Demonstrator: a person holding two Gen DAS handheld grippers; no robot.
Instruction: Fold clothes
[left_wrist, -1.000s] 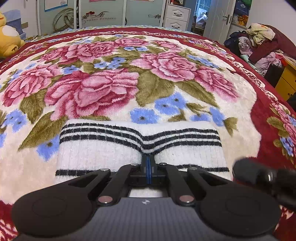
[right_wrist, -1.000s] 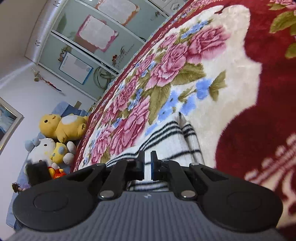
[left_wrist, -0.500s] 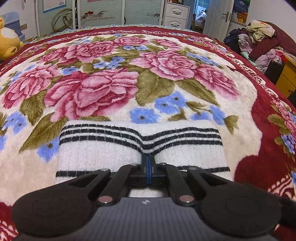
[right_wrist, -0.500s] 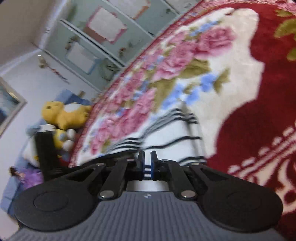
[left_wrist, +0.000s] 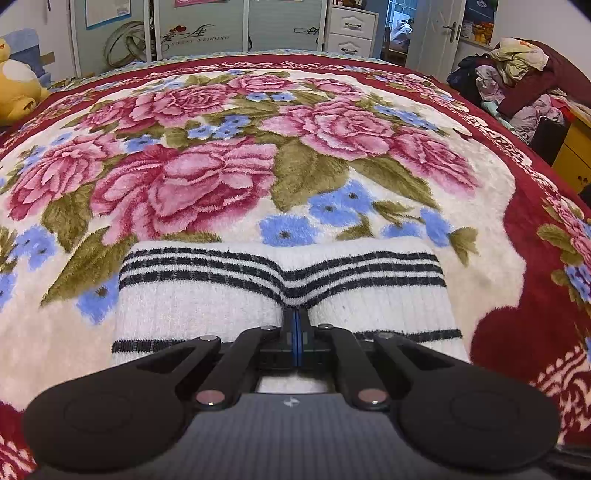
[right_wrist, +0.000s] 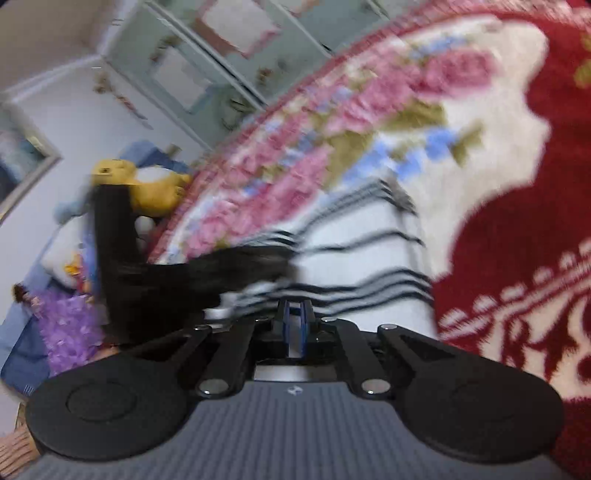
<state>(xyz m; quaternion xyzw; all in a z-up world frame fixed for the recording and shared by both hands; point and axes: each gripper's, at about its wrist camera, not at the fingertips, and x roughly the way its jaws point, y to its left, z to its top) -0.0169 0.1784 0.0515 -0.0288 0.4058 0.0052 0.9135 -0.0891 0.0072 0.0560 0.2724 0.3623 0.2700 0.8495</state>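
Pinching a bunched fold of the white, black-striped sweater (left_wrist: 207, 302), the left gripper (left_wrist: 295, 325) has its fingers pressed together. Folded on the floral blanket (left_wrist: 303, 177), the sweater spreads either side. The right gripper (right_wrist: 294, 317), slightly parted, hovers over its blurred edge.

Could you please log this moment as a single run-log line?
left gripper: shut on striped sweater | right gripper: slightly parted, nearing sweater, blurred | sweater: folded on floral blanket

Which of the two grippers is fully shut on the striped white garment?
The left gripper: its fingers press together, pinching the striped garment into a crease. The right gripper shows a small gap between its fingers.
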